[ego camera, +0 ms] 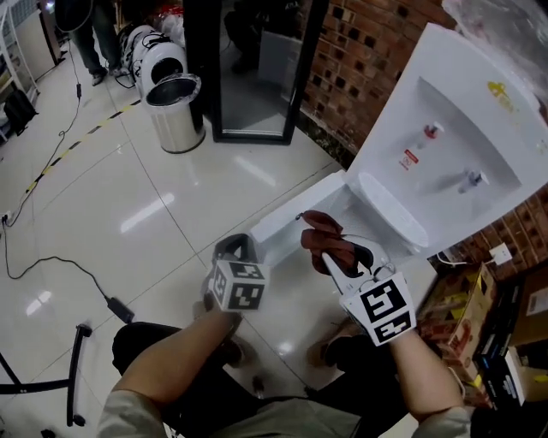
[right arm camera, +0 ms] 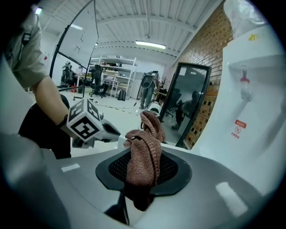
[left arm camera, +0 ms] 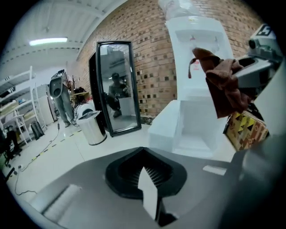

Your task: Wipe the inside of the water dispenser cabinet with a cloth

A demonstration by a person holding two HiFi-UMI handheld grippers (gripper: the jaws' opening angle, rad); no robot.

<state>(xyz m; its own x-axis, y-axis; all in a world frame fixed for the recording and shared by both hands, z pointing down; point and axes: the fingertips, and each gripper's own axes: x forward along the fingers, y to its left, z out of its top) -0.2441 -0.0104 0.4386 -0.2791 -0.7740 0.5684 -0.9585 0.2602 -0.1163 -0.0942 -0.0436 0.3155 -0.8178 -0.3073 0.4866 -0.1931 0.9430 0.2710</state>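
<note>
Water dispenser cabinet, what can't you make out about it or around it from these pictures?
- Cabinet interior: in the head view mostly hidden by the drip shelf of the dispenser and the cloth; in the left gripper view washed out white, so dirt cannot be told.
- Red label: print too small in every view.
- Clear thing on top: cut off by the head view's upper edge.

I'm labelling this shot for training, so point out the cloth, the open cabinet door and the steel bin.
cloth (right arm camera: 144,156), right gripper view, its bunched middle.
cabinet door (ego camera: 295,214), head view, middle of the white panel.
steel bin (ego camera: 177,124), head view, shiny side wall.
</note>
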